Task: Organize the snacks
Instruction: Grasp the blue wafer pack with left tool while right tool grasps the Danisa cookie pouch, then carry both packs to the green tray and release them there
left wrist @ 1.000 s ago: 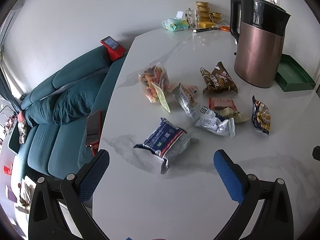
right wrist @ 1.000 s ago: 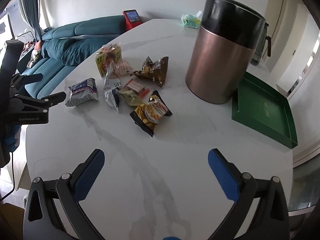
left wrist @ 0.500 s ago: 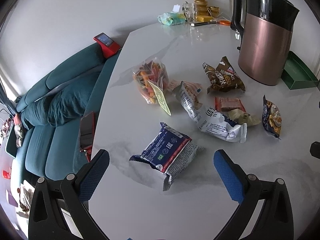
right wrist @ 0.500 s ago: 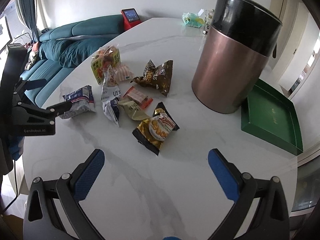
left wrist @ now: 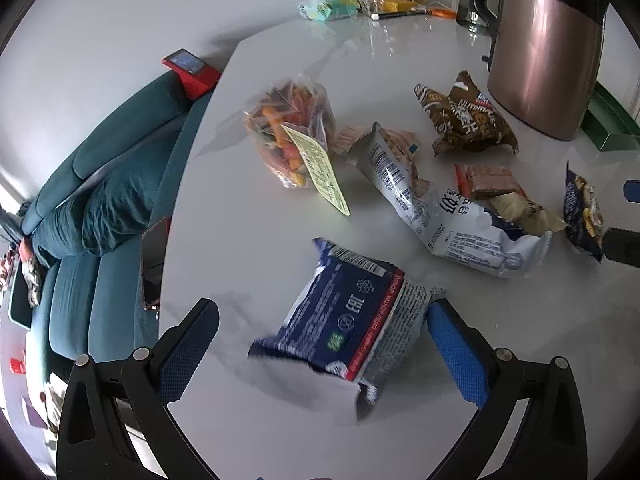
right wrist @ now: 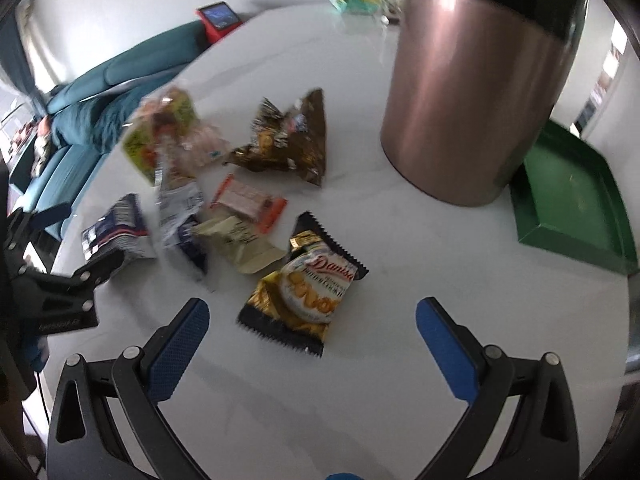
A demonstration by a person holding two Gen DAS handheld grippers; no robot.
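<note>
Blue-padded tongs, both wide, approaching first picks.
Your left gripper (left wrist: 322, 332) straddles the navy packet (left wrist: 348, 320) on the marble table (left wrist: 248, 216); right gripper (right wrist: 312, 336) faces the gold packet (right wrist: 306, 292). Next, lower and close, probably then carry to the green tray (right wrist: 572, 196).

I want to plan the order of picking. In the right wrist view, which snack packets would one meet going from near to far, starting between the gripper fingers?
Gold and black cookie packet → beige crumpled wrapper → orange-edged clear wafer packet → brown and gold crinkled bag.
</note>
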